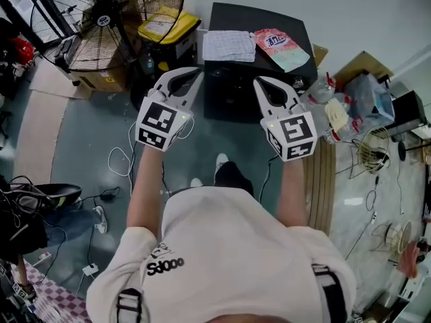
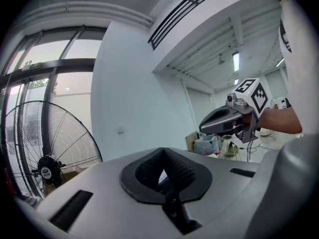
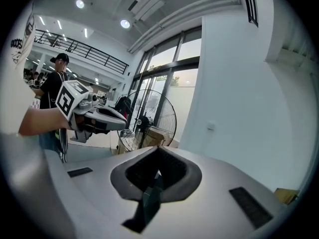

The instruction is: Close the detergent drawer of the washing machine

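Now the left tongs (image 1: 194,74) and right tongs (image 1: 260,81) are both fully closed, gripping nothing, touching nothing.

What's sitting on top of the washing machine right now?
A folded checked cloth and a pink pouch lie side by side on the washing machine. Its drawer cannot be made out on the dark front below.
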{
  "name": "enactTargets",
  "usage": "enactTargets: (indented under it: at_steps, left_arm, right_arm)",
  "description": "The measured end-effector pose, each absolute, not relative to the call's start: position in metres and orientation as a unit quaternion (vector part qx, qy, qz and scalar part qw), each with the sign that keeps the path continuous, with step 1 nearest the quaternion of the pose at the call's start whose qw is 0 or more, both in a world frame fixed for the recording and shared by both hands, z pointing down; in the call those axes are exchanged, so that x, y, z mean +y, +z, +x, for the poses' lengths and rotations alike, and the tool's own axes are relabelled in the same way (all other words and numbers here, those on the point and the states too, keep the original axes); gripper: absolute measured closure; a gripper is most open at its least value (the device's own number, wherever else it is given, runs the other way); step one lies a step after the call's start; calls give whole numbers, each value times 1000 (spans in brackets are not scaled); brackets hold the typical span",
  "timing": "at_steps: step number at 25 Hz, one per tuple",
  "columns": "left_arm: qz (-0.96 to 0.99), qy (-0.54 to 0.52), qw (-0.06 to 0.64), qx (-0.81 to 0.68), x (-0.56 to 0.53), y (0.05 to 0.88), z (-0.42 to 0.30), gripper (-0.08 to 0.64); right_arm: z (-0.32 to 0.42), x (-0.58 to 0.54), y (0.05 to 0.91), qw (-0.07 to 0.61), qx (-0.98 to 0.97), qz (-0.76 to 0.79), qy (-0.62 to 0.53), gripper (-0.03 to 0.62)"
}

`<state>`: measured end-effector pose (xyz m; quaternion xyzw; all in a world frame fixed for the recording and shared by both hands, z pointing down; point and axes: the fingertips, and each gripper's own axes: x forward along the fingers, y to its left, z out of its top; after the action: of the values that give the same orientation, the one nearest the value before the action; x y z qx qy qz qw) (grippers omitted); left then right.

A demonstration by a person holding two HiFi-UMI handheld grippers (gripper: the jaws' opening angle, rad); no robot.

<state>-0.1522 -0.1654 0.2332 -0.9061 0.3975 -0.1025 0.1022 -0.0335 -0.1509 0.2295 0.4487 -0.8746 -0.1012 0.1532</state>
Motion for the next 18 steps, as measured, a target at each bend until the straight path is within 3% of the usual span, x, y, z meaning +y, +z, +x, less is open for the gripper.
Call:
enactTargets:
  at_steps: [18]
  left_arm:
    - [-907, -105, 92, 397, -159, 241, -154, 541]
  right_arm:
    - [-37, -148, 237, 158, -875, 447, -102, 586]
